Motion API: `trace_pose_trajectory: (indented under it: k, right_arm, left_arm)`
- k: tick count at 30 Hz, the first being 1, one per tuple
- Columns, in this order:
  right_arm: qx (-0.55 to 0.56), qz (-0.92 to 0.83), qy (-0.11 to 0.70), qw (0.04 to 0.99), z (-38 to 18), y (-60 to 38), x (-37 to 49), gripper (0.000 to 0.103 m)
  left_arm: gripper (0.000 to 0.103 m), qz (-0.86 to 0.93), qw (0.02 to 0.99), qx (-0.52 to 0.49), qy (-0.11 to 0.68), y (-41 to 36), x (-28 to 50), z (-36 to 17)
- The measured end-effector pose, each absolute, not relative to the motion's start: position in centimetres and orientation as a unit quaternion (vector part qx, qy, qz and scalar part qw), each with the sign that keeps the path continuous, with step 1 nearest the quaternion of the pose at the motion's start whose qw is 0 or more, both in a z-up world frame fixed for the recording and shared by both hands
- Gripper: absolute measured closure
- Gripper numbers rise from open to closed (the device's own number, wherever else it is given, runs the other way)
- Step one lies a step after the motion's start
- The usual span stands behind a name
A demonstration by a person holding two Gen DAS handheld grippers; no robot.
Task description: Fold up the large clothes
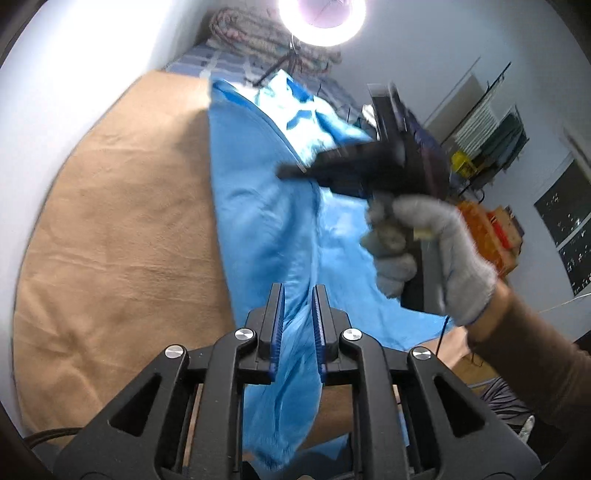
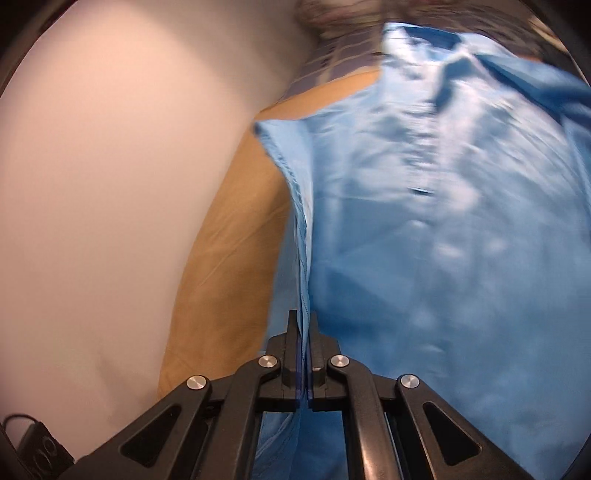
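Observation:
A large bright blue garment lies spread over a tan sheet on a bed. My left gripper hovers over its near end with the jaws a little apart; a ridge of blue cloth runs between the pads, which do not press on it. My right gripper is shut on a hemmed edge of the garment, which rises taut from the tan sheet. In the left wrist view the right gripper shows blurred over the cloth, held by a grey-gloved hand.
A white wall borders the bed on the left. A rolled patterned quilt and checked blue bedding lie at the far end under a bright ring light. Racks and an orange box stand to the right.

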State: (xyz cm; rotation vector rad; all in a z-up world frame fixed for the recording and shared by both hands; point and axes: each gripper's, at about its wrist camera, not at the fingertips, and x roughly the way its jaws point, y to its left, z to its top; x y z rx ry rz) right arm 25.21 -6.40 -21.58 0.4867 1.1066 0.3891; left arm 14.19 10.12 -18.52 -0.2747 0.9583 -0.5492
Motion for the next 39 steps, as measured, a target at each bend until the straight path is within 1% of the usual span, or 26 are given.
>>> trace_pose_trajectory:
  k: [3, 5, 9, 11, 17, 24, 27, 31, 32, 33, 34, 39]
  right_arm:
    - [0.237, 0.166, 0.519, 0.804, -22.9, -9.1, 23.8, 0.103]
    - [0.251, 0.154, 0.527, 0.797, -24.3, -10.5, 23.4, 0.103]
    - [0.277, 0.140, 0.534, 0.786, -26.4, -11.8, 23.4, 0.103]
    - [0.270, 0.139, 0.536, 0.788, -26.5, -11.9, 23.4, 0.103]
    - [0.258, 0.148, 0.536, 0.790, -25.8, -12.1, 23.0, 0.103]
    - [0.265, 0.153, 0.539, 0.785, -25.9, -11.9, 22.7, 0.103]
    - [0.261, 0.147, 0.550, 0.779, -26.8, -11.8, 23.2, 0.102]
    - [0.230, 0.153, 0.559, 0.782, -26.4, -10.6, 22.6, 0.098]
    - [0.217, 0.152, 0.562, 0.783, -26.0, -10.2, 22.4, 0.088]
    - [0.212, 0.153, 0.563, 0.784, -26.2, -10.1, 22.4, 0.073]
    - [0.206, 0.156, 0.558, 0.789, -25.6, -10.0, 22.0, 0.071]
    - [0.172, 0.178, 0.558, 0.792, -23.5, -10.0, 18.1, 0.071]
  left_arm:
    - [0.090, -0.237, 0.853, -0.127, 0.447, 11.5, 14.4, -18.5]
    - [0.090, -0.222, 0.850, -0.130, 0.459, 12.4, 15.4, -19.3]
    - [0.090, -0.219, 0.838, -0.129, 0.484, 11.4, 16.7, -20.9]
    - [0.090, -0.225, 0.830, -0.124, 0.495, 10.6, 17.6, -21.8]
    - [0.090, -0.263, 0.814, -0.118, 0.504, 7.9, 16.6, -22.9]
    - [0.090, -0.295, 0.806, -0.078, 0.507, 5.5, 16.8, -23.4]
    - [0.090, -0.296, 0.799, -0.052, 0.522, 4.7, 17.4, -24.6]
    - [0.090, -0.268, 0.803, -0.032, 0.532, 4.8, 18.1, -26.2]
    - [0.090, -0.256, 0.805, -0.027, 0.535, 5.1, 18.3, -26.7]
    - [0.090, -0.250, 0.806, -0.023, 0.536, 5.2, 18.4, -26.9]
    - [0.090, -0.241, 0.807, -0.016, 0.538, 5.4, 18.4, -27.2]
    - [0.090, -0.228, 0.815, -0.016, 0.533, 7.0, 17.9, -26.6]
